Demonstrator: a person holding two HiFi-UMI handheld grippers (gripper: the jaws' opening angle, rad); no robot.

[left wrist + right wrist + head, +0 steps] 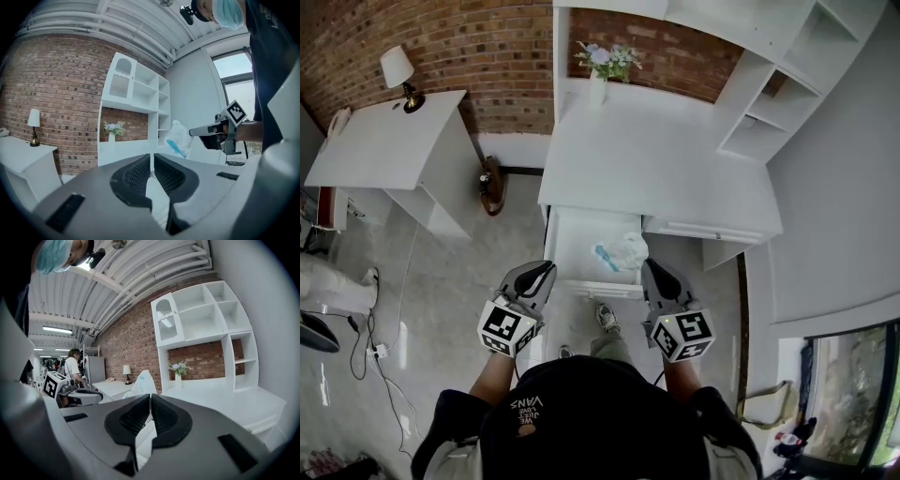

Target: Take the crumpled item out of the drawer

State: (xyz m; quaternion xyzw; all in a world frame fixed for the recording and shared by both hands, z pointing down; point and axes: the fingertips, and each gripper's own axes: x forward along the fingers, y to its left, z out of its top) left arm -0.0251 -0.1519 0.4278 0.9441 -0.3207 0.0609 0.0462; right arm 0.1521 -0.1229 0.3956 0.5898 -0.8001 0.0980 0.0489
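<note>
A: Crumpled plastic bag (622,251): where does the head view put it?

B: Over the front right part of the open drawer (572,246), below the white worktop (656,169). The right hand-held gripper (652,270) has its tip against the bag's edge. The left hand-held gripper (546,272) hangs by the drawer's left front corner, apart from the bag.

A: Why is the left one there?

B: My guess is that it waits out of the lifting path, placed to steady the drawer or push it shut.

A: And the left gripper view?

B: Its own jaws are nearly together, with a thin slit between the pads and nothing in it. Beyond them the right hand-held gripper (192,132) holds the bag (178,140) up by a pinch of its edge. The bag hangs in the air at that tip and is not lying on the drawer floor. A pinch on one fold suits so light and shapeless a thing.

A: The right gripper view?

B: The jaws are together, clamped on the bag's lower edge, and the rest of the bag (142,383) stands up just past the pads. The left hand-held gripper (96,395) shows at the left, apart from it.

A: How far along is the task?

B: I judge the bag is out of the drawer, or all but out. It needs only carrying clear and setting down. Thin plastic could slip from so small a pinch.
</note>
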